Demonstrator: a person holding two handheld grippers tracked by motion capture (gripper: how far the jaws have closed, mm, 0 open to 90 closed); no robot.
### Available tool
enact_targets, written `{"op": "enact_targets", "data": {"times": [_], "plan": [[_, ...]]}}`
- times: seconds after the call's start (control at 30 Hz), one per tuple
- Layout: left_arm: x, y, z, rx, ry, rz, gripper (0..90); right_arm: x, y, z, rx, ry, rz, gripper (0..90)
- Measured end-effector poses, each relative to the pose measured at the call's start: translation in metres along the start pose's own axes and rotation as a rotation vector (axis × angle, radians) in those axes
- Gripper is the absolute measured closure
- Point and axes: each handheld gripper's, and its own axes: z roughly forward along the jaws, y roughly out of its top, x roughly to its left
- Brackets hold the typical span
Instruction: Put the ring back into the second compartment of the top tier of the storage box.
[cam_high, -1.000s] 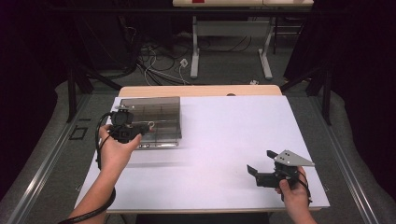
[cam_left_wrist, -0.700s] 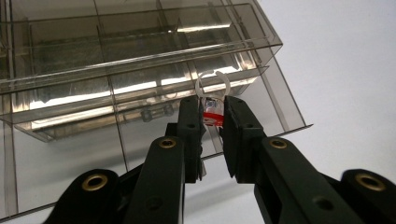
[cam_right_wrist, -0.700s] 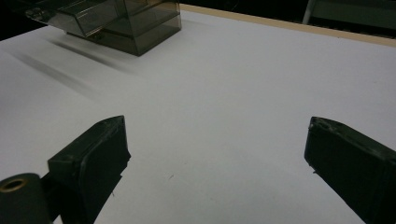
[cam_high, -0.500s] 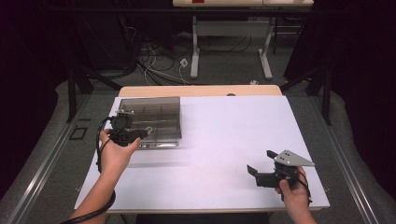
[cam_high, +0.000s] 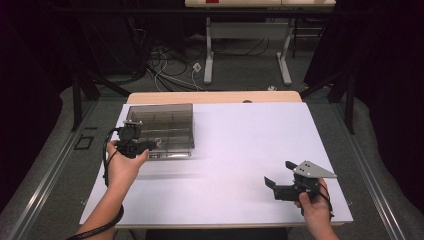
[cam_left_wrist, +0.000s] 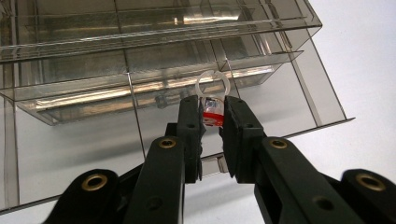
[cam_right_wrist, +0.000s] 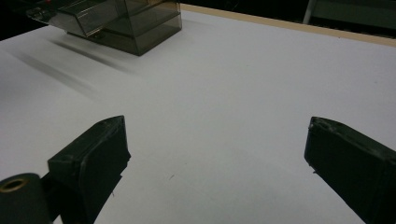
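A smoky clear plastic compartment box (cam_high: 167, 125) stands at the table's far left. My left gripper (cam_high: 150, 145) is at the box's near edge, shut on a small ring terminal (cam_left_wrist: 211, 113) with a red sleeve and a clear ring end. In the left gripper view the terminal is upright between the jaws of the left gripper (cam_left_wrist: 212, 105), over the box (cam_left_wrist: 140, 60) and its dividers. My right gripper (cam_high: 280, 174) is near the front right of the table, open with nothing between its fingers. In the right gripper view, my right gripper (cam_right_wrist: 217, 140) faces the box (cam_right_wrist: 126, 18) far off.
The white table top (cam_high: 240, 145) stretches between the two hands. A wooden strip (cam_high: 215, 96) borders its far edge. Beyond the table are dark floor, cables and a desk frame (cam_high: 245, 55).
My left gripper has drawn back a little toward the box's near edge, still holding the ring terminal. The right gripper has not moved.
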Motion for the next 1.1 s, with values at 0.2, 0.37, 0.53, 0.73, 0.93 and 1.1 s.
{"op": "enact_targets", "data": {"times": [0.2,0.37,0.53,0.73,0.93,1.1], "plan": [[-0.0001,-0.0011,0.0030,-0.007,0.009,-0.001,77.6,-0.0001,0.0001,0.0002,0.001,0.000,0.002,5.7],[-0.0006,-0.0004,0.0035,-0.012,0.011,-0.002,77.5,-0.0003,0.0006,0.0005,0.001,0.001,0.000,5.8],[-0.0003,-0.0006,0.0034,-0.009,0.012,-0.001,77.4,0.0006,0.0004,0.0008,0.000,0.000,0.000,5.8],[0.0005,-0.0012,0.0039,-0.019,0.013,0.002,71.9,-0.0011,0.0002,0.0002,-0.004,-0.001,0.000,5.8],[-0.0011,-0.0015,0.0014,-0.060,0.027,0.033,61.6,0.0001,0.0001,0.0011,-0.001,0.000,-0.003,5.8],[-0.0033,-0.0030,-0.0006,-0.091,0.059,0.090,48.4,-0.0003,0.0003,0.0004,0.002,0.001,0.002,5.8]]}}
